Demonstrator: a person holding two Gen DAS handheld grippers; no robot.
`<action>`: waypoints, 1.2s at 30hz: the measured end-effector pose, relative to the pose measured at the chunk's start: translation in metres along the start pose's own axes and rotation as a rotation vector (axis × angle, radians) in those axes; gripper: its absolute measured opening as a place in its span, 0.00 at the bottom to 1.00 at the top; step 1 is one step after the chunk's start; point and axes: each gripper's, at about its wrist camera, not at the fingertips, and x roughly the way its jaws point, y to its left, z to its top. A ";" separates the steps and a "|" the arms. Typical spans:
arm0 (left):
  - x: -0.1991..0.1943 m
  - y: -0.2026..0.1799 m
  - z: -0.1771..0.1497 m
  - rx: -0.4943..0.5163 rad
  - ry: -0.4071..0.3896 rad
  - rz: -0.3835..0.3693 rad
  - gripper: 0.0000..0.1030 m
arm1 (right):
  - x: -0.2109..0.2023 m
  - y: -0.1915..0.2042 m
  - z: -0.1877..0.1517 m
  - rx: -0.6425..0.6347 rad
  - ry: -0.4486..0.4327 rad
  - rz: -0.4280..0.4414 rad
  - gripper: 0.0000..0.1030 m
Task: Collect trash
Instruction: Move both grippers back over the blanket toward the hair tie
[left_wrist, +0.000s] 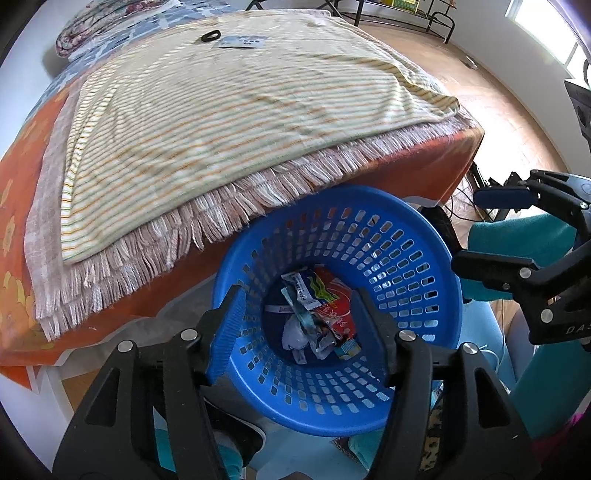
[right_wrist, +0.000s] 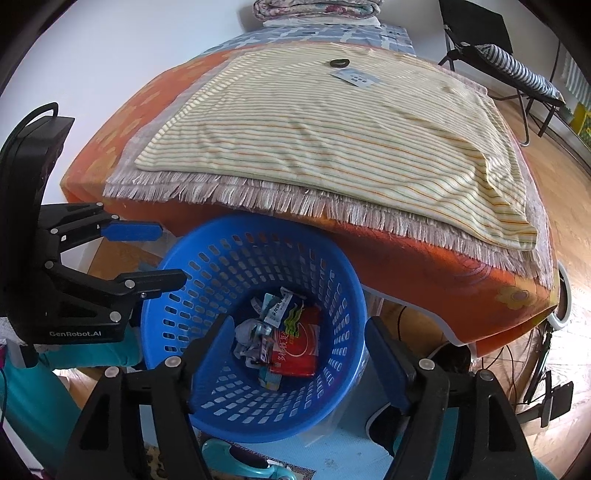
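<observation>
We recorded both grippers over a blue perforated basket (left_wrist: 334, 295) that stood on the floor against the foot edge of a bed, under the fringe of a pinkish fringed throw (left_wrist: 207, 218). The left gripper (left_wrist: 299, 314) pointed down into the basket with its fingers spread wide and nothing between them; its left pad sat just inside the near rim and its right finger lay over the inner wall. The right gripper (right_wrist: 297, 345) was likewise spread wide and empty, its fingers framing the basket's mouth from the other side. In the right wrist view we saw the left gripper (right_wrist: 155, 254) from the side at the basket's left rim, one blue pad above the rim and one black finger at rim level, well parted. In the left wrist view the right gripper (left_wrist: 491, 229) showed at the right edge, beside the basket's rim, also parted. The trash (left_wrist: 317, 314) lay at the bottom of the basket: a red-and-white snack wrapper (right_wrist: 295, 347), a white printed sachet (right_wrist: 279, 308), a crumpled grey-white wad (right_wrist: 245, 338) and a few smaller wrappers, piled touching one another. On the bed a striped cream blanket (right_wrist: 332, 147) covered the throw, and on it far from us lay a black ring (right_wrist: 340, 62) just beside a small printed card (right_wrist: 356, 78). An orange sheet (right_wrist: 424, 266) hung below the fringe.
</observation>
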 end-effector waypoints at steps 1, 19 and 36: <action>-0.001 0.001 0.001 -0.004 -0.004 0.000 0.59 | -0.001 -0.001 0.001 0.001 -0.002 0.001 0.73; -0.037 0.039 0.074 -0.078 -0.125 0.009 0.59 | -0.040 -0.026 0.067 0.019 -0.122 0.002 0.90; -0.015 0.100 0.188 -0.174 -0.197 -0.011 0.59 | -0.013 -0.065 0.178 -0.079 -0.216 0.014 0.91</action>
